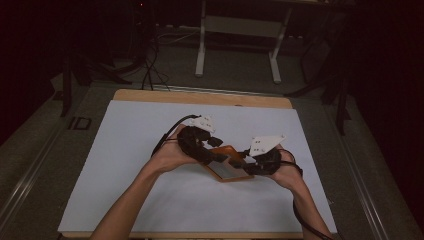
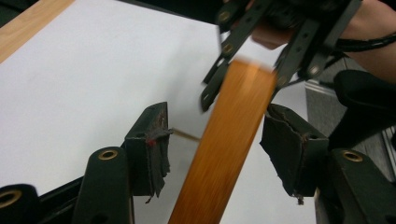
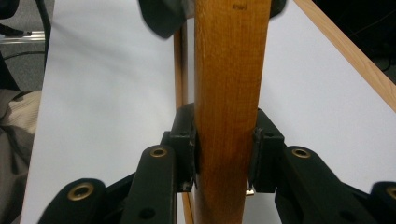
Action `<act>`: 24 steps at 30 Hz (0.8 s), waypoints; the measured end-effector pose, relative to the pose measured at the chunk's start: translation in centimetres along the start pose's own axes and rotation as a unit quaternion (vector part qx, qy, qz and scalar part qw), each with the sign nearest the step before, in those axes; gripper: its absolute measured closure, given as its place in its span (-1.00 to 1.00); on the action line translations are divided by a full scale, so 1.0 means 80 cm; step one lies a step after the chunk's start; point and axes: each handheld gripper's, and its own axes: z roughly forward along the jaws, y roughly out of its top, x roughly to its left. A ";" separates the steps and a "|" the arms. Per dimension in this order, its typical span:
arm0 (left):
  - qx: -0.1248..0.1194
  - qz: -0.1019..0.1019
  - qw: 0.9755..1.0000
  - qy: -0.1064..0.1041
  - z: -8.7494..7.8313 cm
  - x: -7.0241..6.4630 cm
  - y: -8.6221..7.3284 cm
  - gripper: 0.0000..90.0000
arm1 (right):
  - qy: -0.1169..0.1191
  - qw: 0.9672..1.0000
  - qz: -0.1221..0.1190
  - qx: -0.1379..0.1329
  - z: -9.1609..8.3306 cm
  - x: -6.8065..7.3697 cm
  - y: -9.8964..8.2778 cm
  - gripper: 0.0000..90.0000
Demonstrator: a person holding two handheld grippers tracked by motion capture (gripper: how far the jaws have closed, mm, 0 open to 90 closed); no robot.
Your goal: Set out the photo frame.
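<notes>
Now the wooden frame (image 1: 227,167) changes hands
Right tool (image 3: 224,161) clamps its bar; left tool (image 2: 215,144) stands open around it, handover nearly complete.

Wide stretches of the white sheet (image 1: 125,165) are lying bare on the desk (image 1: 200,96), to the left, right and front of the hands, giving either claw room to pass. In the middle, the wooden frame (image 1: 227,162) is blocking the way between the left claw (image 1: 212,150) and the right claw (image 1: 245,162). The left claw's pads (image 2: 154,149) are standing apart from the frame's wooden bar, with gaps on both sides. The right claw's pads (image 3: 184,149) are pressing on the bar, leaving no gap.
</notes>
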 end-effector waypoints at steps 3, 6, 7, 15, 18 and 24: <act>-0.016 -0.013 1.000 0.004 -0.006 0.005 -0.011 -0.09 | -0.002 1.000 0.004 -0.002 -0.003 -0.001 -0.004 0.51; -0.040 -0.018 0.999 0.020 -0.013 0.006 -0.021 -0.10 | -0.008 1.000 0.010 -0.002 -0.005 -0.003 -0.009 0.51; -0.048 -0.019 0.998 0.026 -0.016 0.007 -0.024 -0.10 | -0.008 1.000 0.011 -0.004 -0.006 -0.003 -0.010 0.51; -0.083 -0.048 0.995 0.033 -0.019 0.016 -0.055 -0.24 | -0.012 1.000 0.023 -0.004 -0.014 -0.004 -0.022 0.50; -0.094 -0.056 0.994 0.029 -0.015 0.018 -0.065 -0.28 | -0.015 0.999 0.028 -0.005 -0.016 -0.005 -0.026 0.50; -0.110 -0.055 0.991 0.043 0.000 0.012 -0.078 -0.31 | -0.022 0.999 0.040 -0.009 -0.019 -0.006 -0.034 0.49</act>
